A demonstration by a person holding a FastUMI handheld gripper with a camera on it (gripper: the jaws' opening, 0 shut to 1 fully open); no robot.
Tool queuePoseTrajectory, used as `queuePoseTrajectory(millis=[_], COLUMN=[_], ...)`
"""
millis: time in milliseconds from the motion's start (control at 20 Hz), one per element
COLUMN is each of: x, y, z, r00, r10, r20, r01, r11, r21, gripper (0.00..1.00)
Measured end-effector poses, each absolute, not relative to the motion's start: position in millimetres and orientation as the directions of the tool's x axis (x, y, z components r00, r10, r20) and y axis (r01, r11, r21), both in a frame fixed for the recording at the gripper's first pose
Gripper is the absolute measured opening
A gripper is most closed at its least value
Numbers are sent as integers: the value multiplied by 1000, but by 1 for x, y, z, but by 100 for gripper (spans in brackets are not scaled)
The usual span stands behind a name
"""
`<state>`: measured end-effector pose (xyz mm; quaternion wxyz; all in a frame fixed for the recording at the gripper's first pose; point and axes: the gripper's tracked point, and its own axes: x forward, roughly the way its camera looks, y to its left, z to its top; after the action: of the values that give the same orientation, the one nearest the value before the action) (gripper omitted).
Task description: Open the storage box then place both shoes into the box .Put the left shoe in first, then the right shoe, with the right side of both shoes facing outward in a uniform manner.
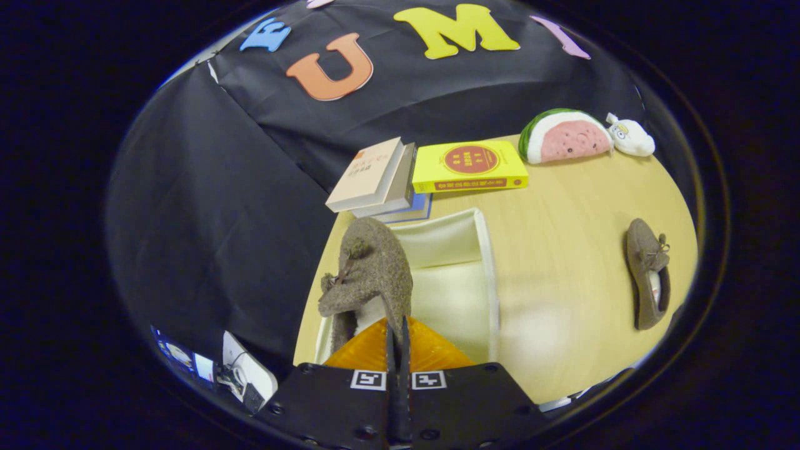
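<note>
One shoe hangs pinched in closed jaws over the box; book lettering unreadable.

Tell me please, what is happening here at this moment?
A person's hand-held claw is shut on the edge of a brown fuzzy shoe and holds it over the open cream storage box, above the orange lid near the fingers. The second shoe lies on the wooden table, off to the side of the box. Beyond the box are stacked books, a yellow book, a watermelon plush and a small white toy.
</note>
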<state>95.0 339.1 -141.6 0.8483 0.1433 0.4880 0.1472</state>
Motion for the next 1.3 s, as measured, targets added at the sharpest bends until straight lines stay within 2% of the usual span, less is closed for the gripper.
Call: queuePoseTrajectory(millis=[100,400,600,700,900,1000,1200,1250,1300], x=[98,94,80,80,77,77,66,64,61], y=[349,370,392,392,399,394,365,358,346], z=[-165,-208,-224,-228,-211,-192,-154,-144,-135], r00=[449,365,295,289,288,321,369,380,395], r10=[354,260,241,226,321,371,408,418,420], r20=[-821,-894,-924,-930,-902,-871,-835,-825,-817], r01=[-79,-87,-179,-188,-219,-256,-293,-301,-304], r11=[930,966,964,966,939,920,904,900,899], r21=[358,245,194,176,265,298,312,317,315], gripper=[0,0,0,0,5,39,87,96,96])
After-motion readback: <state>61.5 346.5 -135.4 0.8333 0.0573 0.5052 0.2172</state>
